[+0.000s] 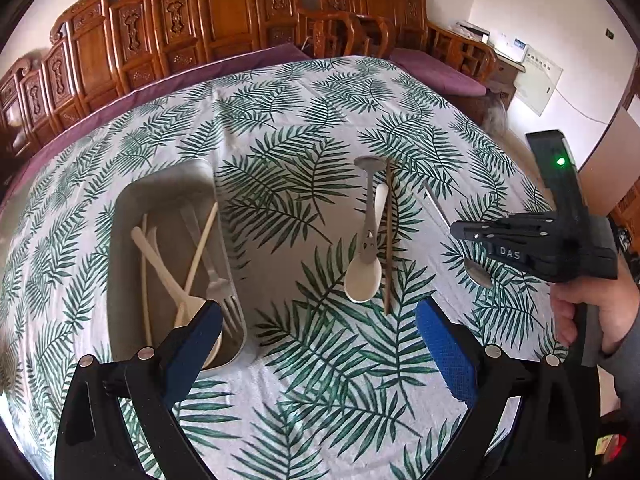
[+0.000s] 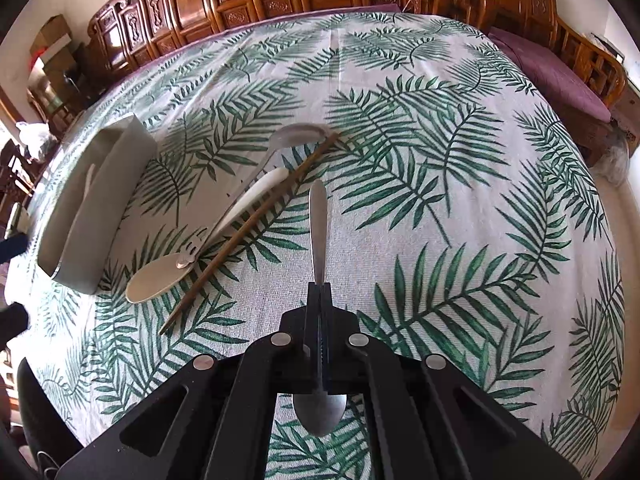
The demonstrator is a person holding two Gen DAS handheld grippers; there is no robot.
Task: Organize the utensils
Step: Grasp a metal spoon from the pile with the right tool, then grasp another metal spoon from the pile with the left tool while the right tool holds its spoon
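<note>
My right gripper (image 2: 320, 292) is shut on the neck of a metal spoon (image 2: 318, 224); its handle points away and its bowl sits under the fingers. In the left wrist view that gripper (image 1: 458, 229) and spoon (image 1: 478, 276) are at the right, held by a hand. My left gripper (image 1: 320, 340) stands open above the cloth, with nothing between its blue pads (image 1: 440, 344). A grey tray (image 1: 120, 248) at the left holds a fork (image 1: 220, 288), pale chopsticks and a white spoon. A white spoon (image 1: 362, 280), a metal slotted utensil (image 1: 368, 220) and a brown chopstick (image 1: 388, 240) lie together mid-table.
The table wears a palm-leaf cloth (image 2: 440, 220). Carved wooden chairs (image 1: 224, 12) and purple cushions line its far side. The grey tray (image 2: 100, 184) stands at the left in the right wrist view, beside the loose white spoon (image 2: 160, 276) and chopstick (image 2: 248, 232).
</note>
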